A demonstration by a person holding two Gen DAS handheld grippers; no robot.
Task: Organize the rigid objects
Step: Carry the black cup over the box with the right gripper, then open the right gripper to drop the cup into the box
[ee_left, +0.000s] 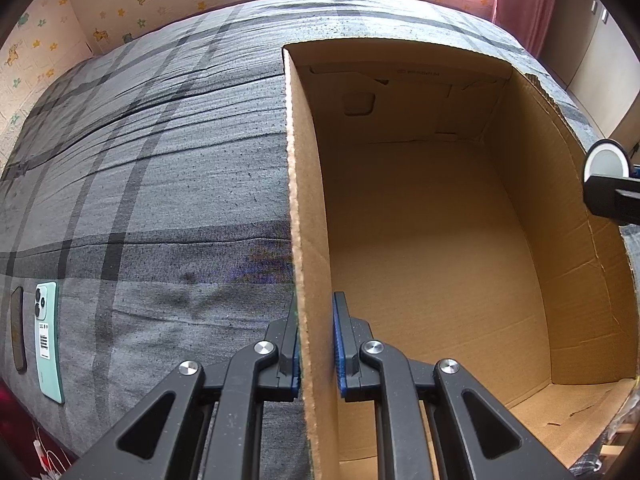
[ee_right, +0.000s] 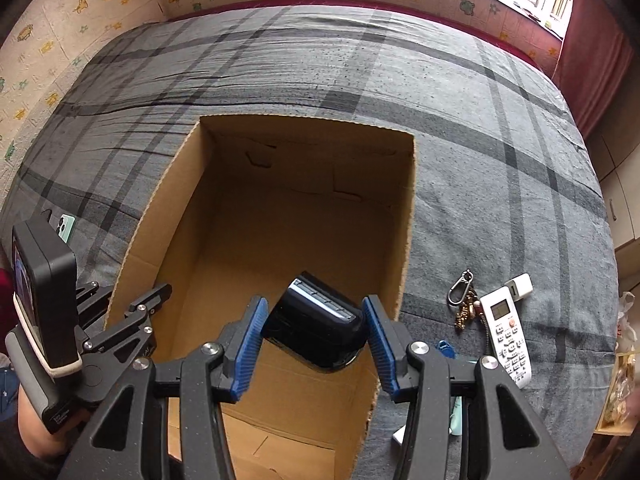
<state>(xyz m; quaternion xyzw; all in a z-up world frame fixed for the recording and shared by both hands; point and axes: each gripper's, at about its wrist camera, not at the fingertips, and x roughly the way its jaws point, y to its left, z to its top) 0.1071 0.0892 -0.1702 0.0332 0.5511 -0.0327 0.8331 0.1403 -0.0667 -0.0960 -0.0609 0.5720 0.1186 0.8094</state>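
Observation:
An open cardboard box [ee_left: 310, 200] lies on the grey plaid bed sheet [ee_left: 160, 184], and nothing lies inside it. My left gripper [ee_left: 316, 320] is shut on the box's left wall, one blue pad on each side; in the right wrist view the left gripper [ee_right: 132, 312] shows at the box's near left rim. My right gripper [ee_right: 314, 308] is shut on a glossy black object with a silver strip [ee_right: 316, 328], held tilted above the box [ee_right: 406, 220] near its front right part. Part of the right gripper [ee_left: 612, 196] shows beyond the box's right wall.
A mint-green phone [ee_left: 48, 340] and a dark phone [ee_left: 18, 328] lie on the sheet left of the box. Right of the box lie a white remote [ee_right: 510, 340], keys on a carabiner [ee_right: 464, 300], a white plug [ee_right: 520, 286] and a small blue item [ee_right: 444, 348].

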